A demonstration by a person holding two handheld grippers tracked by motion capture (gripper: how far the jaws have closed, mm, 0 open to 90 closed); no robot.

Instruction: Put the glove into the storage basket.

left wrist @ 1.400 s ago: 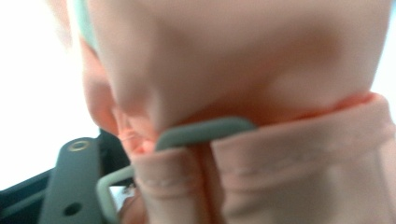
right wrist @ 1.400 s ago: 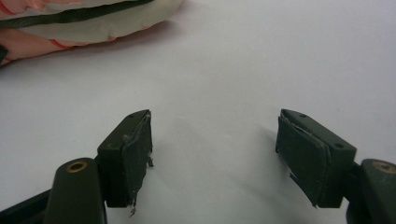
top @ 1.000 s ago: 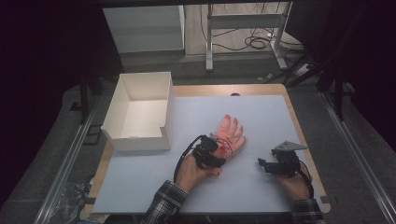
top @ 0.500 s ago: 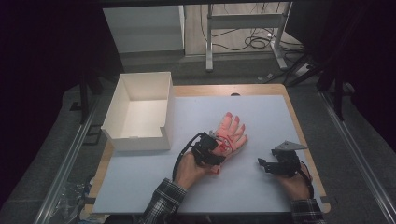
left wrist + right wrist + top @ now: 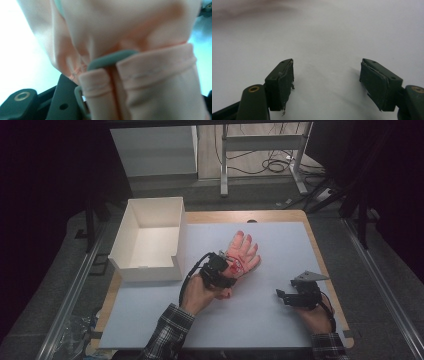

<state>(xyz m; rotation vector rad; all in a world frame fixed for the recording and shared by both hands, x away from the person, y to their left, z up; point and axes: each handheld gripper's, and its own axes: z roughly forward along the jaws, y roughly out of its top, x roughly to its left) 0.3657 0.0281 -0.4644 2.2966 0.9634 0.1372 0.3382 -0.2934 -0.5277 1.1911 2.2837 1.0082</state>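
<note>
A pink glove lies palm-flat on the white mat, fingers pointing away from me. My left gripper is at its wrist end; its jaws have just been closing and are shut on the cuff. In the left gripper view the stitched pink cuff and a grey-green strap sit right against the camera, hiding the jaw tips. My right gripper rests low over the mat at the right, open, with only bare mat between its pads.
An open white box stands at the mat's left side, its inside bare. The wooden table edge runs along the right. Beyond the table are metal table legs and cables on the floor.
My left gripper has risen a little with the glove's cuff end in its grip. The right gripper has stayed where it was.
</note>
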